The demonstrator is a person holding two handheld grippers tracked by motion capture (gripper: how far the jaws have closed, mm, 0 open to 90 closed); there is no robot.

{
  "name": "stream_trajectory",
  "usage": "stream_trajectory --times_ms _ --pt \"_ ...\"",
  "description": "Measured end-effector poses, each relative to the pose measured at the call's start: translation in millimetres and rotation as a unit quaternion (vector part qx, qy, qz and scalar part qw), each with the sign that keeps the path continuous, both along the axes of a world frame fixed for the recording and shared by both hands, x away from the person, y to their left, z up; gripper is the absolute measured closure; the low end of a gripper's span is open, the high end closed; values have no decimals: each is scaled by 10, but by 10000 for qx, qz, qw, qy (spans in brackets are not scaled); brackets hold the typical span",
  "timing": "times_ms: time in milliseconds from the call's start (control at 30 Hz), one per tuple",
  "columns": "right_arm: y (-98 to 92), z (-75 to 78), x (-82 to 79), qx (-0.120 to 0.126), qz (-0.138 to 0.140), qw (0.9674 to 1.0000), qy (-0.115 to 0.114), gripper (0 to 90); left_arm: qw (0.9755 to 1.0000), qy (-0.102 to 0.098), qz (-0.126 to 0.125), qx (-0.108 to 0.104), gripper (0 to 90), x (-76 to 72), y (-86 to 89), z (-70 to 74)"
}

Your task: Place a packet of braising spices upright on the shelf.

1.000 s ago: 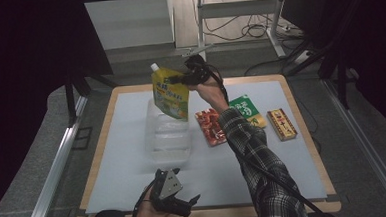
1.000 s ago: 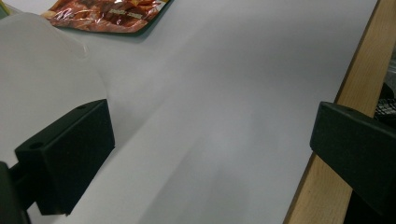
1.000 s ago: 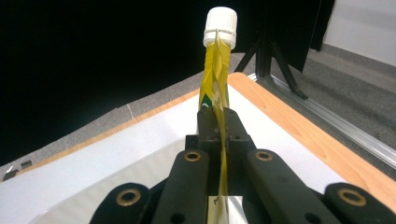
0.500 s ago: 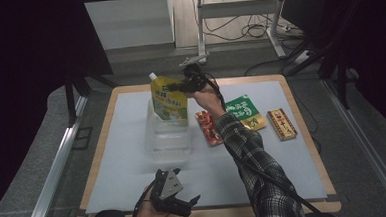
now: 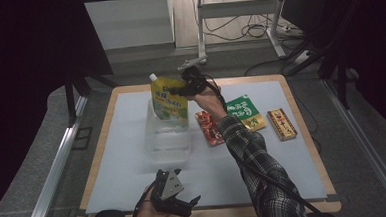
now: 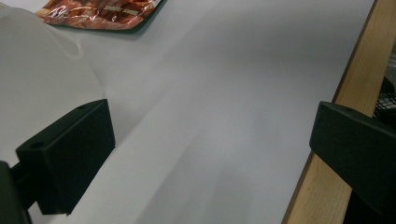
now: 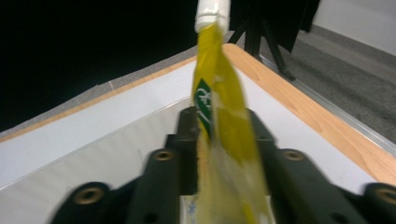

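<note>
A wood-edged desk (image 5: 302, 133) under a white mat, grey carpet floor (image 5: 38, 146) around, cables (image 5: 252, 33) beyond, dim dark surroundings.

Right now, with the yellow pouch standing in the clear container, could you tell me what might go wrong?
1. The right claw has just been opening, with the yellow pouch between its jaws; once let go, the pouch could lean or topple out of the clear container.
2. Pulling back, the claw might snag the pouch and drag it.
3. The sleeve passes just above the red packet and might brush it.
</note>
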State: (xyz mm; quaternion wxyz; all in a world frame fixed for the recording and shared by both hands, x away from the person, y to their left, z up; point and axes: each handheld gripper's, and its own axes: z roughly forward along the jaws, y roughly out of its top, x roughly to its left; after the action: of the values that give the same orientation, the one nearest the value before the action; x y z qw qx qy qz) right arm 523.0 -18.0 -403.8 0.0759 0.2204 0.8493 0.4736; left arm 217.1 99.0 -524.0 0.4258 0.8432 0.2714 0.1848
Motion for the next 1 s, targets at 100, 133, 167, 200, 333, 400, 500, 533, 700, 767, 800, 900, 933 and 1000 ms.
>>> stream_trajectory --times_ms 100,133,167,200,333,400,500,533,700,767,800,900,933,1000 --pt "-39 17 -7 -17 -73 10000 -53 543 10000 -1 -21 18 0 -2 -8 -3" --pt "-50 22 -11 -48 -75 9999 -68 508 10000 -1 -23 19 0 -2 -9 -3" --pt "-54 25 -16 -63 -81 9999 -82 478 10000 0 -26 17 0 -2 -10 -4" --pt "-60 31 -27 -109 -90 9998 -113 455 10000 -1 -23 23 0 -1 -11 -4" --pt "-93 45 -60 -160 -70 9996 -209 377 10000 3 -25 29 0 1 -12 -7" --pt "-118 51 -62 -132 -89 9997 -188 341 10000 -4 -31 36 0 -1 -14 -6" --pt "-147 58 -76 -94 -67 9998 -155 301 10000 -2 -43 45 0 -1 -16 -8" --pt "-154 58 -85 -118 -44 9998 -155 290 10000 -7 -43 53 0 -2 -18 -9" --pt "-194 45 -131 -156 0 9997 -181 232 10000 -11 -66 52 0 -5 -26 -10" --pt "-218 40 -152 -145 -60 9996 -249 197 10000 -15 -69 54 0 -5 -28 -10" --pt "-233 39 -164 -149 -69 9995 -275 187 10000 -14 -70 55 0 -4 -28 -11" --pt "-281 38 -193 -151 -93 9994 -285 135 10000 -13 -72 56 0 -2 -29 -12" --pt "-300 34 -198 -139 -66 9995 -286 116 10000 -13 -73 60 0 -2 -28 -12" --pt "-328 29 -219 -148 -84 9994 -312 96 10000 -14 -72 58 0 -1 -29 -12"
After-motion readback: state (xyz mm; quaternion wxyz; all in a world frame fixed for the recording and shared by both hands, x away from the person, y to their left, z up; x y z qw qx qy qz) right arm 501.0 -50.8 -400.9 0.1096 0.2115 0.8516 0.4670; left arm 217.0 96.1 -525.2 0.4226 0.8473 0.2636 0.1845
